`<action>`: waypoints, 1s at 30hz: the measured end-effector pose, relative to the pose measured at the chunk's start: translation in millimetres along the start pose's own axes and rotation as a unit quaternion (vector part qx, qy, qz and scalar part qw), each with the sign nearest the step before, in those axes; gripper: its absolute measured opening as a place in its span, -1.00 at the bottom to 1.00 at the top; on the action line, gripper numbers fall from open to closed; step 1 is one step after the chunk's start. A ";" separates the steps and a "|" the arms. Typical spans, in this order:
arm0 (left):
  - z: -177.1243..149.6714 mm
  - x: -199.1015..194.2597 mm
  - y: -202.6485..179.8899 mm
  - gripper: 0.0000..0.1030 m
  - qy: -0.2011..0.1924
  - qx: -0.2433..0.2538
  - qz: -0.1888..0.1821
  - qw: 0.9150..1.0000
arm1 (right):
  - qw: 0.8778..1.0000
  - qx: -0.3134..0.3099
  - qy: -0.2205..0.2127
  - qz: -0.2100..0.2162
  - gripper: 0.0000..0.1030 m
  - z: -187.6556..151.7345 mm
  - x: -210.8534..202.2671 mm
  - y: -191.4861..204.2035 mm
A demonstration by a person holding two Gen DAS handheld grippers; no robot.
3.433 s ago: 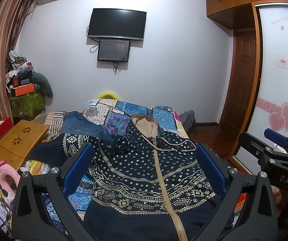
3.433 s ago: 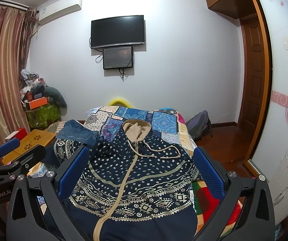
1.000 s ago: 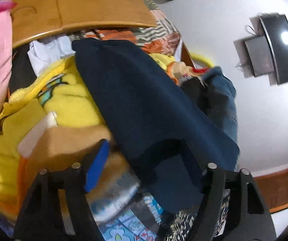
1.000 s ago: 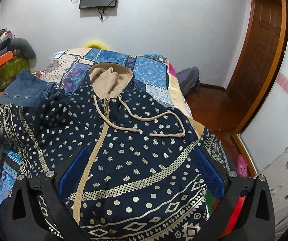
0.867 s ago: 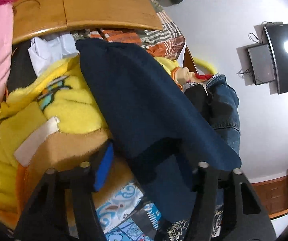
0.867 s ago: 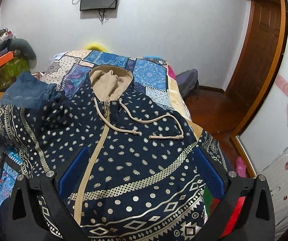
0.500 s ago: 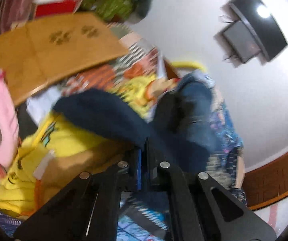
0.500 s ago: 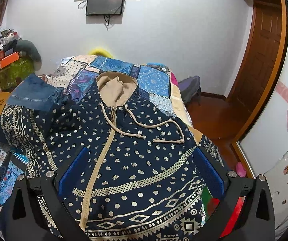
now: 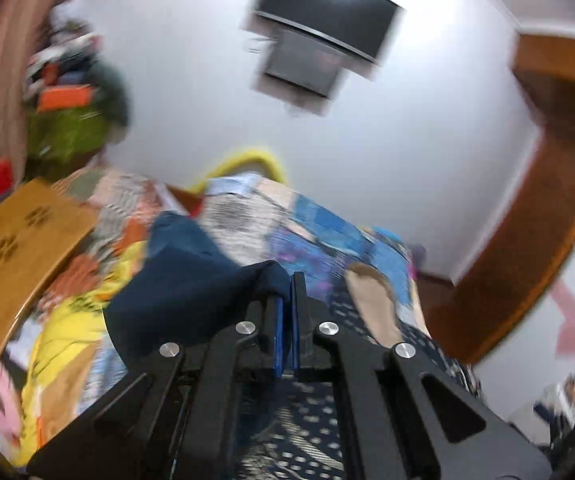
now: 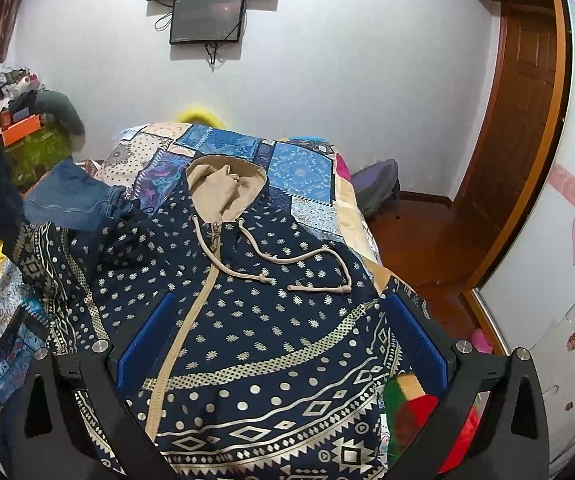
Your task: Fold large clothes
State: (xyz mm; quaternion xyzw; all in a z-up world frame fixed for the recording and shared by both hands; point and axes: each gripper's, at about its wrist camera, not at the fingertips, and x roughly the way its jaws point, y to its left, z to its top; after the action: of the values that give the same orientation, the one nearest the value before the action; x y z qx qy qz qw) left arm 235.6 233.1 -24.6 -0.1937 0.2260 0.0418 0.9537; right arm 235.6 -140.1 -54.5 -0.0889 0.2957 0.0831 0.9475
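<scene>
Gripping the sleeve (image 9: pixel 183 280) at the bed's left edge, the left tool (image 9: pixel 286 292) is clenched; hoodie (image 10: pixel 247 300) body lies rightward (right tool (image 10: pixel 279 336) released).

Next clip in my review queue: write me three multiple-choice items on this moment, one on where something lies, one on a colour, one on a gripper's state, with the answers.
1. Where do the folded jeans lie relative to the hoodie?
A. by its left shoulder
B. over its hem
C. on the floor by the door

2. What colour is the hood lining?
A. red
B. beige
C. white

3. How is the left gripper?
A. open above the bed
B. shut on nothing
C. shut on the plain navy sleeve

Answers: 1 A, the jeans sit beside the upper left of the hoodie in the right wrist view. 2 B, the lining is tan. 3 C, the blue pads meet with navy cloth pinched at their tips.
</scene>
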 end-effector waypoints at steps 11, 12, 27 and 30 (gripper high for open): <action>-98.6 106.2 -142.3 -0.96 0.195 0.143 -0.100 0.965 | 1.000 0.014 0.013 -0.014 1.00 -6.2 3.3 -30.5; -109.2 111.8 -147.1 -0.96 0.212 0.152 -0.102 0.960 | 1.000 0.013 0.017 -0.017 1.00 -7.2 4.6 -32.5; -178.7 99.4 -144.8 0.16 0.289 0.225 -0.071 0.928 | 0.999 -0.028 0.034 -0.009 1.00 -7.0 14.9 -20.9; -153.6 82.1 -122.3 0.31 0.245 0.209 -0.033 0.946 | 0.999 -0.042 0.030 0.005 1.00 -2.5 16.6 -8.0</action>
State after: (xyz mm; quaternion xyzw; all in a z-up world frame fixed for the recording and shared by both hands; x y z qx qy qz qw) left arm 265.7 60.0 -144.8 -0.0017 0.4494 -0.0869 0.8891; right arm 249.4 -146.7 -65.1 -0.1296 0.3204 0.0978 0.9332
